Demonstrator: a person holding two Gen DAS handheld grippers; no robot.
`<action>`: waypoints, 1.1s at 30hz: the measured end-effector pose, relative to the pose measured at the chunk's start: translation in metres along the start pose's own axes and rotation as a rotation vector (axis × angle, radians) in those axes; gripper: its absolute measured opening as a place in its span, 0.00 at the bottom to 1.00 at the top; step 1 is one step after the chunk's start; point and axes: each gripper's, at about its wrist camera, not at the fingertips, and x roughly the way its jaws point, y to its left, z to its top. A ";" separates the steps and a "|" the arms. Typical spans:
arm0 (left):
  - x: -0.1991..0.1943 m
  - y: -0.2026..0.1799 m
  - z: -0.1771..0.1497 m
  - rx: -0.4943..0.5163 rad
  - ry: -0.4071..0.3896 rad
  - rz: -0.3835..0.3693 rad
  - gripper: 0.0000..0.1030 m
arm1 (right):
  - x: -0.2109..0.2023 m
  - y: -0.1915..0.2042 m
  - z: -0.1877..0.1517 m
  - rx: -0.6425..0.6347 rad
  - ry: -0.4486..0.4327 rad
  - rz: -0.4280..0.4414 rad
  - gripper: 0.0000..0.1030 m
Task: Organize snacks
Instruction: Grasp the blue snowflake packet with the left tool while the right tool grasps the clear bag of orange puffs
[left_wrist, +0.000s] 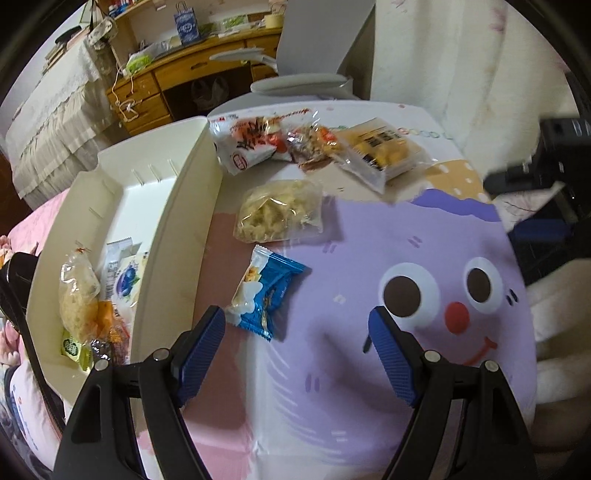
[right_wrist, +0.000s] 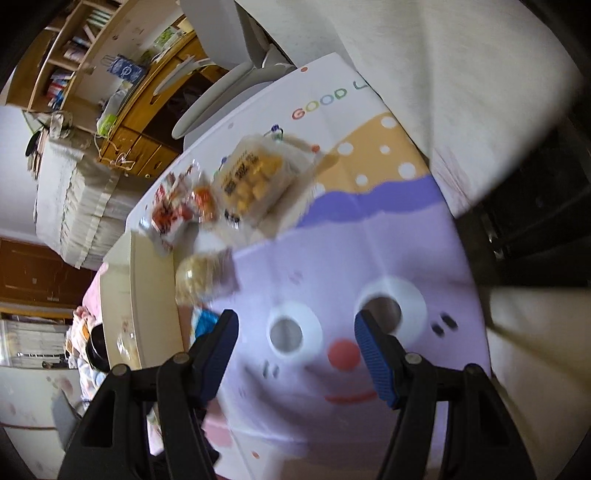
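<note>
My left gripper (left_wrist: 297, 314) is open and empty above the purple cartoon-face table cover (left_wrist: 369, 266). A blue snack packet (left_wrist: 264, 291) lies just ahead of its left finger. Beyond it lie a clear bag of pale snacks (left_wrist: 280, 212), a red-and-white packet (left_wrist: 247, 146), a small brown packet (left_wrist: 312, 146) and a clear tray of yellow cakes (left_wrist: 380, 149). A cream box (left_wrist: 173, 206) at left holds several packets (left_wrist: 92, 299). My right gripper (right_wrist: 295, 317) is open and empty over the cover's face (right_wrist: 343, 354); the cake tray (right_wrist: 255, 177) and the blue packet (right_wrist: 205, 321) show blurred.
A grey chair (left_wrist: 310, 77) stands behind the table, with a wooden desk (left_wrist: 184, 70) and shelves further back. A cream curtain (left_wrist: 461, 66) hangs at right. A pink bedcover (left_wrist: 37, 221) lies left of the box. A black device (left_wrist: 565, 147) shows at the right edge.
</note>
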 end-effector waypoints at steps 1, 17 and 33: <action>0.004 0.000 0.002 0.000 0.006 0.002 0.77 | 0.004 0.002 0.007 0.001 0.003 0.000 0.64; 0.063 0.004 0.015 0.016 0.122 0.006 0.73 | 0.082 0.041 0.097 0.036 0.031 0.028 0.71; 0.090 0.013 0.025 -0.002 0.167 0.007 0.63 | 0.132 0.079 0.137 0.012 0.046 -0.154 0.76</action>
